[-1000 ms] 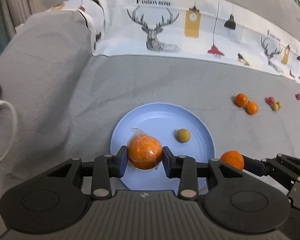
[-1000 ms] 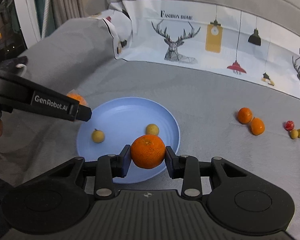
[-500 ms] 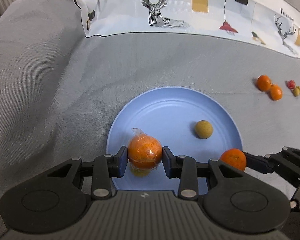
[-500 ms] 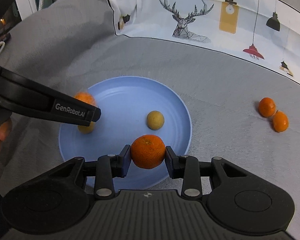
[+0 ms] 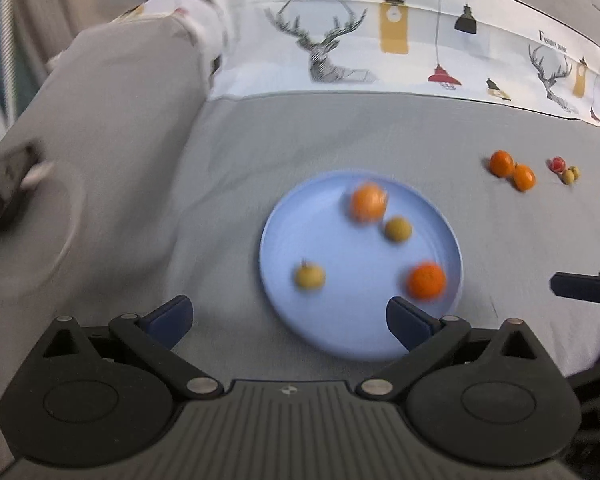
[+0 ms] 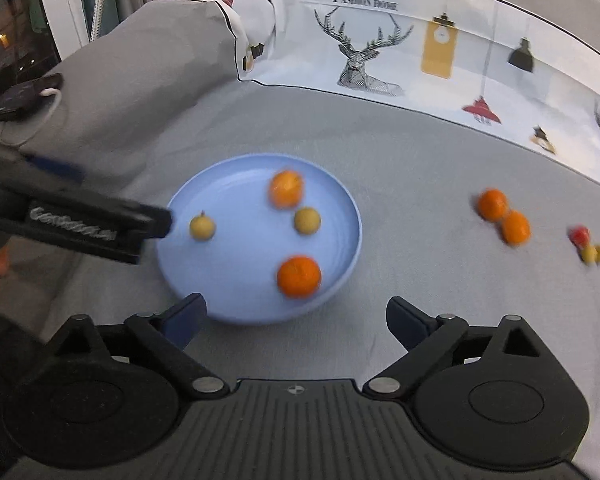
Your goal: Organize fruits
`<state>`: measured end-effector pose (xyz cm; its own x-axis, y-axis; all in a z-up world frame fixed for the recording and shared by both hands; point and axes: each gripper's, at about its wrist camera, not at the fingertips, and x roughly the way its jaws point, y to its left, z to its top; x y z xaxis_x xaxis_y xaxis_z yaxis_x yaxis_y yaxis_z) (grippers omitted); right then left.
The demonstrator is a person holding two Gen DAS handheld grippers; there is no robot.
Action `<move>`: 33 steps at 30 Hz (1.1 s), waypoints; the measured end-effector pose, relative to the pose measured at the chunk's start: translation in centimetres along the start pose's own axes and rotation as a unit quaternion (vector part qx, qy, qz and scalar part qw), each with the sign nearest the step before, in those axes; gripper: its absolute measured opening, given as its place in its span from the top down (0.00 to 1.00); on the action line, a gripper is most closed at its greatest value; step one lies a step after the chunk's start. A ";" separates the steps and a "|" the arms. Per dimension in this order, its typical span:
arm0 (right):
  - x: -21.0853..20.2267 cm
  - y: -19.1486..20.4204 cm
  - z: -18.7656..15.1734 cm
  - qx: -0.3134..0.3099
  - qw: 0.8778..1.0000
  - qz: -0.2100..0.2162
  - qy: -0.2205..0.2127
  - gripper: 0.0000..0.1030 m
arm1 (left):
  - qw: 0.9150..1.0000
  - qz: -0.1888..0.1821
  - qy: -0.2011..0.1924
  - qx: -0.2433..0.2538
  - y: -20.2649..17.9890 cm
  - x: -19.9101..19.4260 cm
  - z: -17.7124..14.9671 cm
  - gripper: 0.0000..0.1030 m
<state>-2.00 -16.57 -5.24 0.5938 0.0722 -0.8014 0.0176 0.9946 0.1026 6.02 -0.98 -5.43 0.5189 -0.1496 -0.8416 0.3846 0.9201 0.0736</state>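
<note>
Left gripper (image 5: pixel 288 320) and right gripper (image 6: pixel 296 320): black ribbed bodies, silver pivot screws, dark blue pads (image 5: pixel 406 322), white lettering along one finger.

The plate (image 6: pixel 342 216) is pale blue, on grey cloth (image 6: pixel 400 160). On it lie two orange fruits (image 6: pixel 299 276) and two dull yellow-green ones (image 6: pixel 307 220). Toward the cloth's right edge — two more oranges (image 6: pixel 492 204), a red fruit (image 6: pixel 579 235), two small yellow ones (image 6: pixel 590 255). The far edge has a white band (image 6: pixel 380 40) printed with grey stags, yellow clocks, black and red lamps.
</note>
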 end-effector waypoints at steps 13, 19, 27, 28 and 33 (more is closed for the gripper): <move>-9.5 2.3 -4.8 0.026 0.998 -0.009 -0.052 0.01 | 0.999 0.017 -0.020 -0.040 0.2 -8.4 -6.0 0.00; -11.8 2.7 -5.9 0.025 0.997 -0.010 -0.076 0.01 | 0.998 0.019 -0.049 -0.040 -0.5 -10.7 -6.5 0.00; -13.5 2.5 -6.4 0.031 0.994 -0.012 -0.101 0.01 | 0.997 0.020 -0.060 -0.035 -1.0 -11.9 -6.9 0.00; -13.7 2.5 -6.5 0.032 0.994 -0.012 -0.103 0.01 | 0.997 0.020 -0.062 -0.035 -1.1 -12.1 -6.9 0.00; -13.9 2.5 -6.7 0.034 0.994 -0.012 -0.105 0.01 | 0.997 0.018 -0.066 -0.028 -1.5 -12.4 -7.0 0.00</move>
<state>-15.59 -14.62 2.23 0.7472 0.0237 -0.6641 0.0848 0.9878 0.1306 -6.30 2.01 1.18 0.6287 -0.1583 -0.7613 0.3222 0.9441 0.0698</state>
